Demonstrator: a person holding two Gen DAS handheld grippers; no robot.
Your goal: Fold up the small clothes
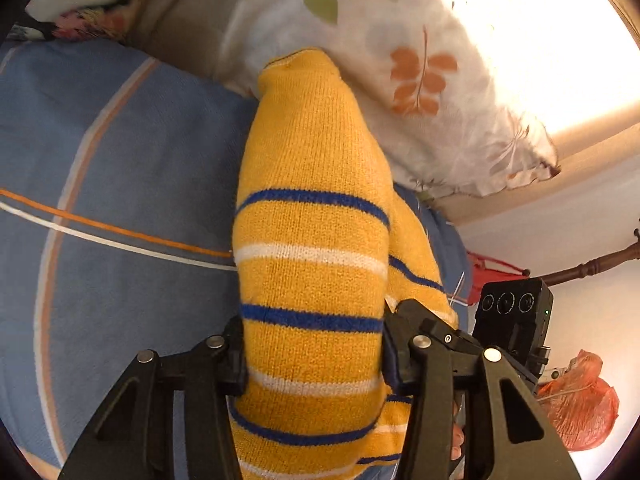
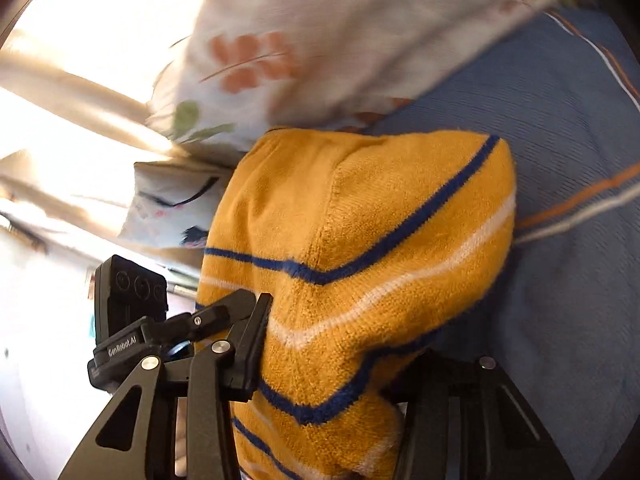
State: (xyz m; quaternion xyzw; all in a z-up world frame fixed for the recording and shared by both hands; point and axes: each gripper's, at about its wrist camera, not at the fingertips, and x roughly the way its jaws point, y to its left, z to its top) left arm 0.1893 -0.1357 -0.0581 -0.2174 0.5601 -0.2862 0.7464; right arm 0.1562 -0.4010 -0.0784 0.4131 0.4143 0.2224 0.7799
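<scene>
A yellow knit garment (image 1: 312,184) with blue and white stripes lies bunched and folded over on the blue bedspread (image 1: 120,152). My left gripper (image 1: 314,360) is shut on its near end, a pad pressing into the knit on each side. In the right wrist view the same garment (image 2: 380,220) drapes over my right gripper (image 2: 332,364), which is shut on it. That gripper's left finger (image 2: 252,344) presses the fabric, and the right finger is hidden under the cloth. The two grippers sit close side by side, and each view shows the other's camera block (image 1: 516,312) (image 2: 128,300).
A white pillow with leaf print (image 1: 420,80) (image 2: 320,40) lies just beyond the garment. The bedspread (image 2: 560,160) has orange and white stripes. A red bag (image 1: 580,400) and a dark wooden rail (image 1: 592,268) are off the bed's edge. Bright window light washes out one side.
</scene>
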